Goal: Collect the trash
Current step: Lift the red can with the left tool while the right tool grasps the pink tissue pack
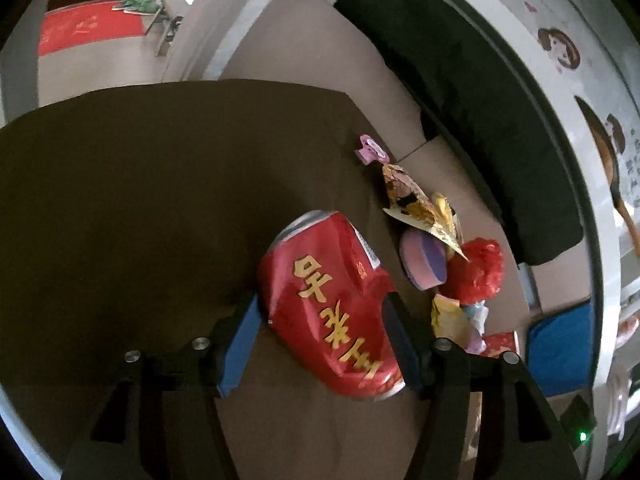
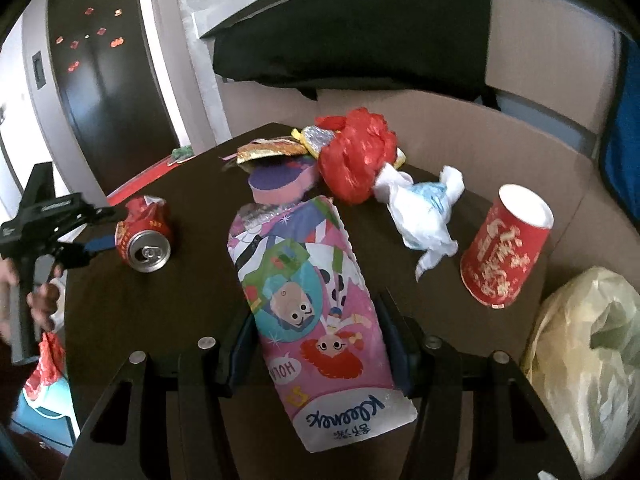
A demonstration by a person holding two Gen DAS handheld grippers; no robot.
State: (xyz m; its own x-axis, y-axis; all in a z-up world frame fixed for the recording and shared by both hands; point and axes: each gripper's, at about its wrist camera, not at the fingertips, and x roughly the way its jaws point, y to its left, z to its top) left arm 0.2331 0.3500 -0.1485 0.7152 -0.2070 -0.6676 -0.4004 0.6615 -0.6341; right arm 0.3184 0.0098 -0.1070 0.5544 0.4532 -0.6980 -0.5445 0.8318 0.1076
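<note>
This looks like a home. A dark front door dotted with red stickers stands behind a red doormat. Cartoon stickers decorate a white wall.

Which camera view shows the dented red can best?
The left wrist view: the red can fills the centre, its dent and gold letters plain, between the left gripper fingers. The right wrist view shows it small at the left, opened top facing the camera.

You're seeing crushed can showing red with gold lettering; tissue pack showing pink with cartoon print; paper cup showing red with gold script; crumpled bag glowing red; table looking dark brown; gripper pads showing blue.
</note>
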